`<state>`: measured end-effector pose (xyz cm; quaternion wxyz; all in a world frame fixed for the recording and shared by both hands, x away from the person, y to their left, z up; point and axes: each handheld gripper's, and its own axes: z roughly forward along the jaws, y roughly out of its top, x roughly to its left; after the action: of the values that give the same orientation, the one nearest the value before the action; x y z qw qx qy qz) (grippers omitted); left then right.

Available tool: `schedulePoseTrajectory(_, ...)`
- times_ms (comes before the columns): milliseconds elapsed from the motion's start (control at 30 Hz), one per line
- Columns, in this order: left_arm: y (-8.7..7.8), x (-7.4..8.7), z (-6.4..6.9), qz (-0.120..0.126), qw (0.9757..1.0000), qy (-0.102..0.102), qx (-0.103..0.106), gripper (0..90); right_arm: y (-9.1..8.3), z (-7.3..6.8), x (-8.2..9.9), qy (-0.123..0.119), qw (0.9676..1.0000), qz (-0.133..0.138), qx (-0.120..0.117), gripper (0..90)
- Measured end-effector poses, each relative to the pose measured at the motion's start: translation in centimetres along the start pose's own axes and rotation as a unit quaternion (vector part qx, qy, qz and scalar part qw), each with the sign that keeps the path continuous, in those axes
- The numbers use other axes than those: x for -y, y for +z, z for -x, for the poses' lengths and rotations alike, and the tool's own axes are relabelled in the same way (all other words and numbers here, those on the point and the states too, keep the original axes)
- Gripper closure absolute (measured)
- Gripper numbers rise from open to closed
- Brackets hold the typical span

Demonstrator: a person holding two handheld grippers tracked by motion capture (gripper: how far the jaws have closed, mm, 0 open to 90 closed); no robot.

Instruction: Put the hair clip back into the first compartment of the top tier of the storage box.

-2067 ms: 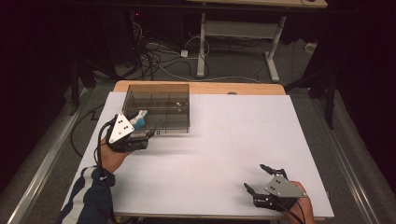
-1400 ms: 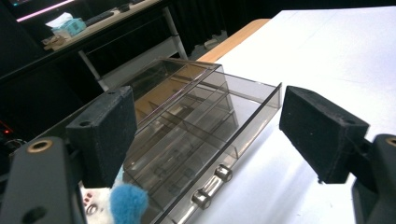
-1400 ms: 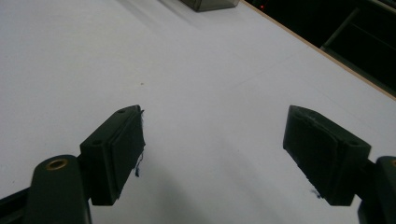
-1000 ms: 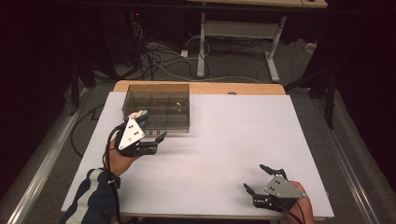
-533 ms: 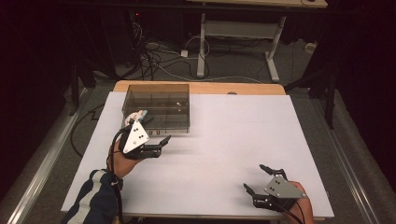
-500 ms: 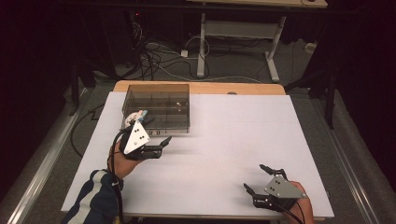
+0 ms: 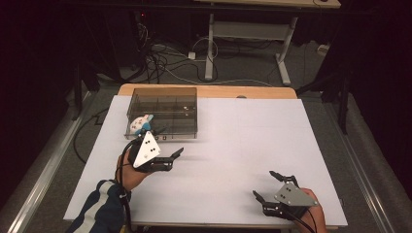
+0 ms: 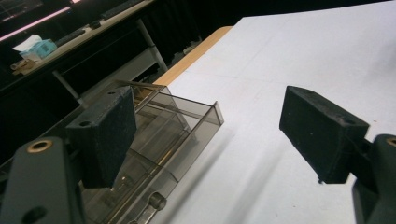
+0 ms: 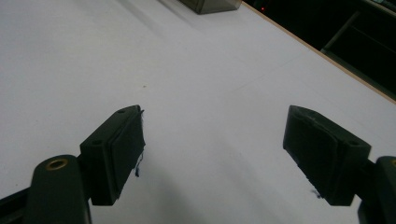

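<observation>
The left gripper (image 7: 169, 156) hung above the white table (image 7: 233, 145) with its jaws spread wide and nothing between them. From it, the clear plastic organizer box (image 7: 165, 112) lay near at about twelve o'clock, towards the far left corner of the table. A small white and blue toy (image 7: 140, 123) sat in the box's near left compartment, at about eleven o'clock from the gripper. The right gripper (image 7: 270, 187) rested at the near right edge, jaws likewise parted and empty, well apart from the box at about ten o'clock.
</observation>
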<state>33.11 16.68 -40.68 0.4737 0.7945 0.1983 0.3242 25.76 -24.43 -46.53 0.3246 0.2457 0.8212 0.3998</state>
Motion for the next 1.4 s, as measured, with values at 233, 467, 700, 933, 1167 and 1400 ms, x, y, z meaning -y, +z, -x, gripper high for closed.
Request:
schedulePoseTrajectory(233, 0.1, 0.1, 1.0, -0.012, 0.9998, 0.016, 0.006, 18.4, 0.1, 0.0, -0.1, -0.001, 1.0000, 0.001, 0.000, 21.1)
schedulePoseTrajectory(467, 0.2, 0.4, 1.7, -0.017, 0.9995, 0.026, 0.010, 18.4, 0.1, 0.0, -0.1, 0.000, 1.0000, 0.001, 0.001, 21.1)
schedulePoseTrajectory(700, 0.1, 0.8, 2.2, -0.022, 0.9991, 0.035, 0.008, 18.4, 0.1, 0.0, -0.1, 0.000, 1.0000, 0.000, 0.002, 21.1)
schedulePoseTrajectory(933, 0.0, 1.4, 2.7, -0.029, 0.9986, 0.042, 0.014, 18.4, 0.1, 0.0, -0.1, -0.002, 1.0000, 0.001, 0.000, 21.1)
schedulePoseTrajectory(1167, 0.0, 1.8, 2.9, -0.030, 0.9984, 0.046, 0.013, 18.3, 0.3, 0.0, -0.2, -0.003, 1.0000, 0.002, -0.002, 21.1)
schedulePoseTrajectory(1400, -0.3, 2.2, 3.1, -0.032, 0.9983, 0.047, 0.012, 18.4, 0.6, 0.0, -0.4, -0.006, 0.9999, 0.005, -0.007, 21.1)
